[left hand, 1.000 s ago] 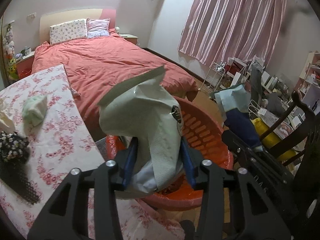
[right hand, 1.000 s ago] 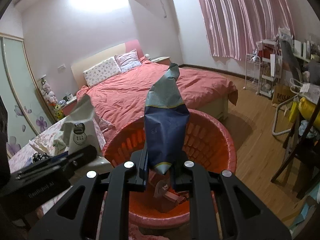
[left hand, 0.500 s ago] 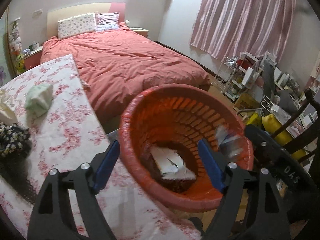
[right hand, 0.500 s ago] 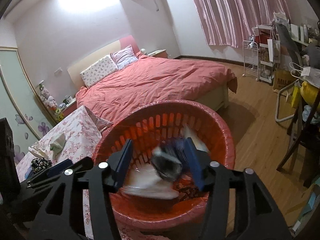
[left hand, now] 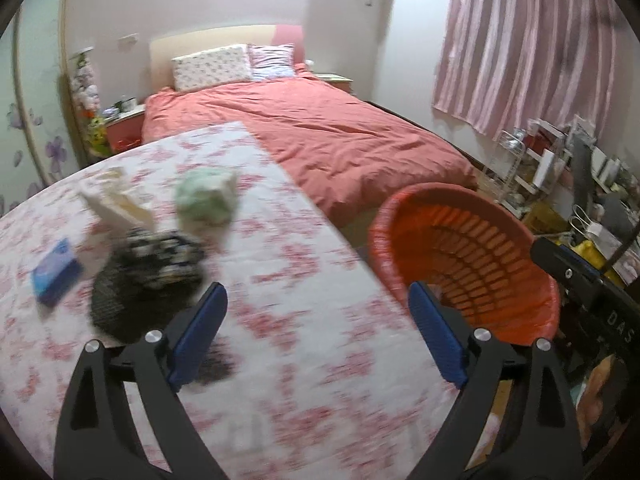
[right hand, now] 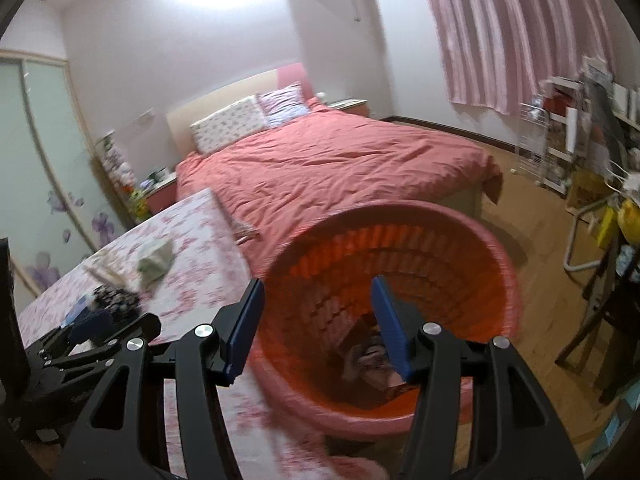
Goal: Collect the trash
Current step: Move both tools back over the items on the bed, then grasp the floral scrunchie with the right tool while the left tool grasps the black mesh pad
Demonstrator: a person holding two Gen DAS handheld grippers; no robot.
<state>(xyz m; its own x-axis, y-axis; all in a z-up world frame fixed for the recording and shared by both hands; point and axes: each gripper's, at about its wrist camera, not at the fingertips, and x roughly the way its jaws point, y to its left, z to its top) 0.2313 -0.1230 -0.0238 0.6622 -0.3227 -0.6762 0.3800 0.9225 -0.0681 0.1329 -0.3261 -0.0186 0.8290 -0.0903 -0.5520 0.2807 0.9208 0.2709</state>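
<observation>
You're holding both claws wide open, empty: left claw (left hand: 316, 332) over tabletop (left hand: 304, 380), right claw (right hand: 318, 320) over orange basket (right hand: 500, 256). Rushing w/ blur, you're risking mis-grabbing the green wad (left hand: 206, 198).

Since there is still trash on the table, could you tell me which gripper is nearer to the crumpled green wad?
Left. The left gripper hangs open over the floral tablecloth, with the green wad just ahead. The right gripper is open over the red basket, beside the table.

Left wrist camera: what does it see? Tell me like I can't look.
The open, empty left gripper hovers over a flowery tablecloth with blurry bits on it: a green wad, a black patterned bundle, a blue packet. A red basket sits right, beside a bed.
</observation>
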